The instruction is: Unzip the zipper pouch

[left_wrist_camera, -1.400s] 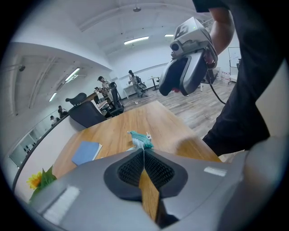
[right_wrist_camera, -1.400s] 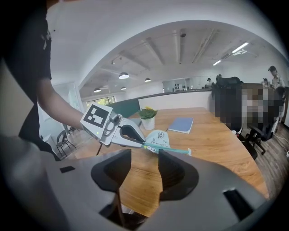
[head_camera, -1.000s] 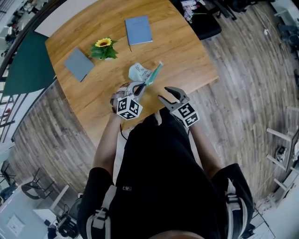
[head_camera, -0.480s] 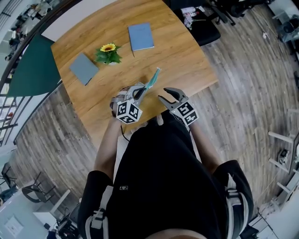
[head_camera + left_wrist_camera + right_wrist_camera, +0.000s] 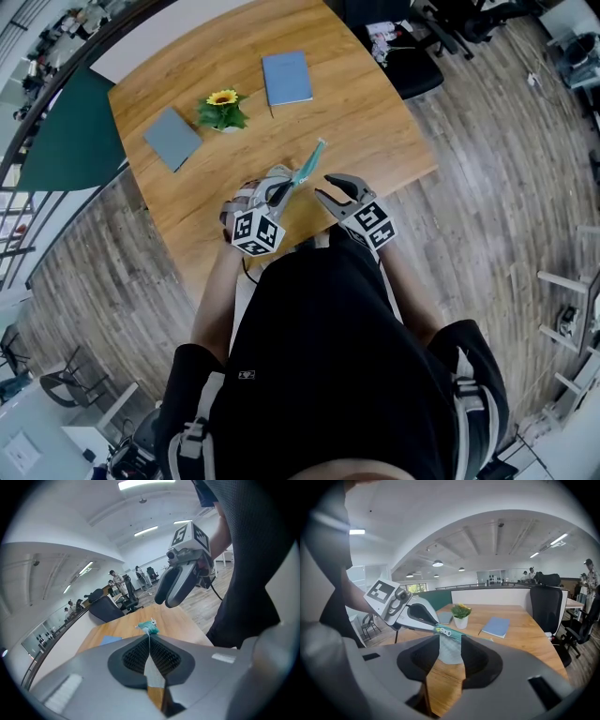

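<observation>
Head view, left claw (image 5: 280,186) clenched on zipper pouch (image 5: 308,161), right claw (image 5: 323,186) released, just closing round it.

Head view looks steeply down; 2 close gripper views face each other, sharing the zipper pouch (image 5: 450,648).
</observation>
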`<state>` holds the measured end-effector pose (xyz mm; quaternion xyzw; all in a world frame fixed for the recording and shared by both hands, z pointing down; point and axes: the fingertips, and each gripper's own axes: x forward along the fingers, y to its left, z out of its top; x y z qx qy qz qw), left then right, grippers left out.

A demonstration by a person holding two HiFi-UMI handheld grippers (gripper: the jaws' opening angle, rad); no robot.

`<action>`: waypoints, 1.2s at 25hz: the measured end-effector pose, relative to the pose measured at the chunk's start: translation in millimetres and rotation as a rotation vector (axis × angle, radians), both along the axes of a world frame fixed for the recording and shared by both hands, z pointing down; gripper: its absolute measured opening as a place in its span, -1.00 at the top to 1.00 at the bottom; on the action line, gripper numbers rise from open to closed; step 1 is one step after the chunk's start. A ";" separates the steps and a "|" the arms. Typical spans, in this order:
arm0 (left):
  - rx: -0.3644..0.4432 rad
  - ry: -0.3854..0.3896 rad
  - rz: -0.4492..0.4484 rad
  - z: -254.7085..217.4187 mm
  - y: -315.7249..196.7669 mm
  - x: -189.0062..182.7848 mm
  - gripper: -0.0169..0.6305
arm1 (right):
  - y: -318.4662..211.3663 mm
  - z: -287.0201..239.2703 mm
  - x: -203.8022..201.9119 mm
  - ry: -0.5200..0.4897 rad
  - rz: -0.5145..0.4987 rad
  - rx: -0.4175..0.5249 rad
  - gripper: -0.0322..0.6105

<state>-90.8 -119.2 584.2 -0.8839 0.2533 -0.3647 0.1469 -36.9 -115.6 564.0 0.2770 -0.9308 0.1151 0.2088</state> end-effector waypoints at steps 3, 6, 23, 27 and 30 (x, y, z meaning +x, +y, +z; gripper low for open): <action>0.012 0.009 -0.016 -8.3 -4.5 -5.5 0.92 | -4.1 -6.3 -5.1 -0.006 -0.013 0.012 0.47; 0.025 0.010 -0.020 -16.3 -6.6 -9.5 0.92 | -6.0 -10.8 -7.9 -0.009 -0.019 0.012 0.50; 0.103 0.009 -0.007 -52.2 1.3 -5.0 0.92 | -5.4 -39.0 -27.6 -0.171 -0.076 0.001 0.53; 0.108 0.009 0.004 -54.3 6.2 0.0 0.92 | -4.1 -45.9 -27.7 -0.218 -0.075 -0.018 0.53; 0.112 0.006 0.013 -54.4 9.4 4.2 0.92 | -0.4 -46.9 -27.9 -0.225 -0.083 -0.021 0.54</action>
